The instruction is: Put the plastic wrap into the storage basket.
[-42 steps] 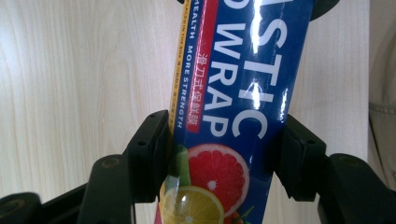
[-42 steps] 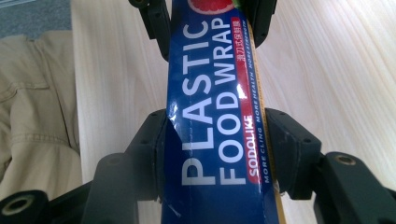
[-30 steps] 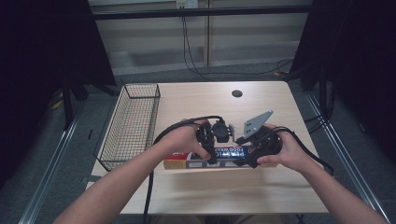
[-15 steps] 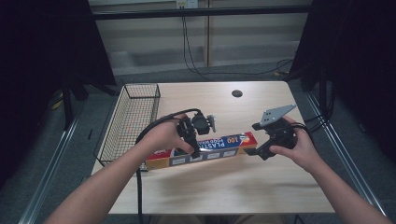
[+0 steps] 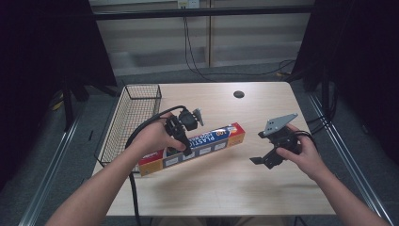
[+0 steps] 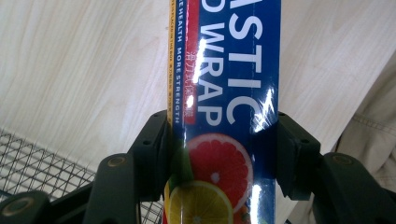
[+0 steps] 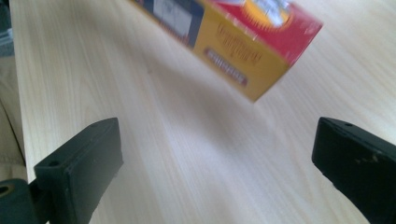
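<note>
A long plastic wrap box [image 5: 197, 146], blue, red and yellow, hangs slanted above the wooden table [image 5: 226, 193], its right end higher. My left gripper [image 5: 181, 143] is shut across the box's middle; in the left gripper view both pads [image 6: 156, 154] press its sides over the citrus picture [image 6: 219, 163]. My right gripper [image 5: 263, 157] hovers right of the box's end, its jaws having just been opening, nothing between them. In the right gripper view the box's yellow and red end [image 7: 252, 51] floats beyond the spread black pads [image 7: 79, 172].
A black wire basket [image 5: 131, 120] stands at the table's left edge, close beside the box's low end. A dark round hole [image 5: 239, 94] marks the far middle of the table. Cables trail from both grippers.
My right gripper let go of the box's right end, opened and drew back to the right. The left gripper carried the box leftward toward the basket, and the box now slants.
</note>
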The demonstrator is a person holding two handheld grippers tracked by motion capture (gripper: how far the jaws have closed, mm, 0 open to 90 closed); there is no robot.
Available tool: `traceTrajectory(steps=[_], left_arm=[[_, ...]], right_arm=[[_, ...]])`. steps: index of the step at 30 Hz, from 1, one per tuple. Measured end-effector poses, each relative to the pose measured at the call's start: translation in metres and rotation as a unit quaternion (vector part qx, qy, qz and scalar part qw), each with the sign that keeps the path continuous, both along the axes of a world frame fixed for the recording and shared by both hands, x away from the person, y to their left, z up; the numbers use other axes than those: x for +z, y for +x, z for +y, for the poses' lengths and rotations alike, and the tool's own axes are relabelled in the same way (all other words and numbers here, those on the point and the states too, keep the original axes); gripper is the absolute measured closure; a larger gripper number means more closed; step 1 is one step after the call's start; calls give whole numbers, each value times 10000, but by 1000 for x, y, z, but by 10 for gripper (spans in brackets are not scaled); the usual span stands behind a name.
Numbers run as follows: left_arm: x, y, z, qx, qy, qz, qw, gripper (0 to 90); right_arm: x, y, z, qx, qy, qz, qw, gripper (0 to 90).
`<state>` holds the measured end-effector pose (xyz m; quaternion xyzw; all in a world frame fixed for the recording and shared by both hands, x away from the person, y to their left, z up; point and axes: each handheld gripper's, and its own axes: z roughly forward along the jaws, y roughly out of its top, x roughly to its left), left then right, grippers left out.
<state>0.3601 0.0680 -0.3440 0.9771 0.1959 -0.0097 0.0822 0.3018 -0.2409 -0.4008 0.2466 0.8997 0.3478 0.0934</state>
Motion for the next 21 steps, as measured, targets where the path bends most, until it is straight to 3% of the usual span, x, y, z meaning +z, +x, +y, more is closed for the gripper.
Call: traceTrajectory(steps=[3,6,8,13,18,21], left_arm=[[2,1,7,199,-32,-29,9998,453],[3,2,11,246,-19,-81,9997,453],[4,4,14,269,7,-14,9996,453],[6,6,22,484,-135,-89,9987,453],[9,9,31,596,-199,-134,9979,453],[10,10,36,797,-249,-152,9964,453]], right_arm=[[-7,-3,2,1,-153,-23,9999,13],[-11,-5,2,-36,-214,29,9998,12],[-11,-6,2,-74,-232,49,9997,12],[-18,-9,3,-73,-235,182,9995,13],[-24,-11,5,-87,-288,128,9995,12],[-26,-10,5,-93,-276,143,9995,13]])
